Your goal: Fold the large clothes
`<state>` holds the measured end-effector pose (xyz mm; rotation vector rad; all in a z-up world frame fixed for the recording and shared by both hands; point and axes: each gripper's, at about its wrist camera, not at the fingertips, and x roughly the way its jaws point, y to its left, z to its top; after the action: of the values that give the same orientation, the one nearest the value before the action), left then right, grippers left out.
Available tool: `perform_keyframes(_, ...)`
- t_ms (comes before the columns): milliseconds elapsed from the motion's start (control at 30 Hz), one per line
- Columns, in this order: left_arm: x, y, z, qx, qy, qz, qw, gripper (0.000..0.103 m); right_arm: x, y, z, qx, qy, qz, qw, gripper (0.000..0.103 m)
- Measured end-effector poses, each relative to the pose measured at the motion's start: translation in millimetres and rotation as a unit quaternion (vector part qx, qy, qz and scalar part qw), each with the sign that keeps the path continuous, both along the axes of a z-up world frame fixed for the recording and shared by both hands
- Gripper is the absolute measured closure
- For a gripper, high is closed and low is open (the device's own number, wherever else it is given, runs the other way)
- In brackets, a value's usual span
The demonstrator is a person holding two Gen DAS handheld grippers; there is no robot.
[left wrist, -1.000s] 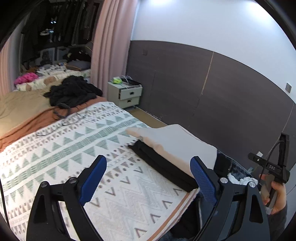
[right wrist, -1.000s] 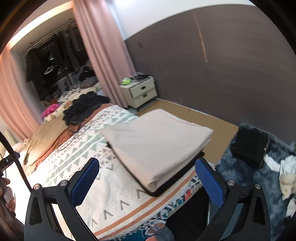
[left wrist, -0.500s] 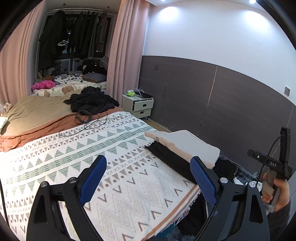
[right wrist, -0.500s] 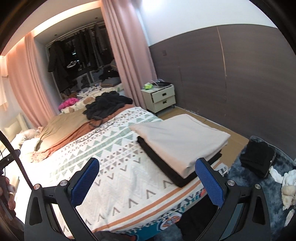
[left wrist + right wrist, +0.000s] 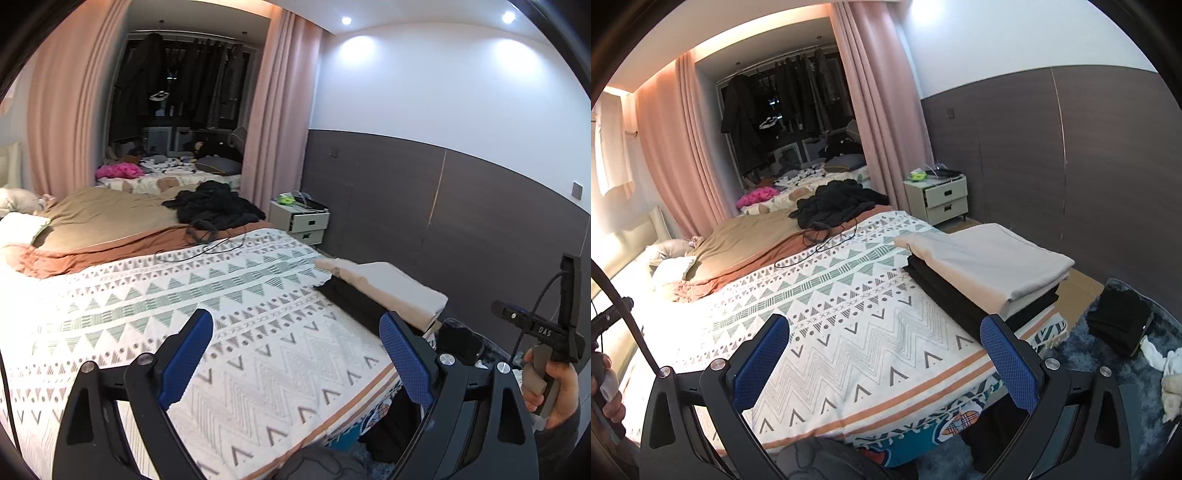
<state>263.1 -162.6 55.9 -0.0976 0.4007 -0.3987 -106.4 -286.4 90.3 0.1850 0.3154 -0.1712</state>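
Over on the bed's [image 5: 849, 332] right edge, beige fold [image 5: 990, 258] stacked on black one [image 5: 945, 291], forward-right of both wide-open, empty grippers — right gripper [image 5: 886, 354] nearer than left gripper [image 5: 295, 347] (long axis running away).

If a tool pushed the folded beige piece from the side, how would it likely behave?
The folded beige piece is soft cloth in several layers, so it would probably buckle or bunch rather than move as a block. It rests on the folded black garment, so it may slide off that. It lies near the bed's edge, so a push outward might tip it off.
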Motion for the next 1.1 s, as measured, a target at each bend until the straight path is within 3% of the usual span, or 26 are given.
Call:
perform_keyframes(333,-55,45,-47,-0.018,0.008,0.033,0.9992,0.010,-19,22,-36,-0.005,-0.006,0.014,1.000,0.000)
perform_keyframes(533,-93,65,-68,-0.006,0.000,0.065,0.9979,0.010,-35,44,-56,-0.016,-0.005,0.029,0.999,0.000)
perform_keyframes(833,-138,88,-84,-0.007,0.000,0.097,0.9952,0.010,-57,65,-78,-0.018,0.008,0.053,0.998,0.000)
perform_keyframes(1100,-154,100,-87,-0.012,0.016,0.121,0.9925,0.010,-69,74,-81,-0.011,0.000,0.068,0.998,0.000)
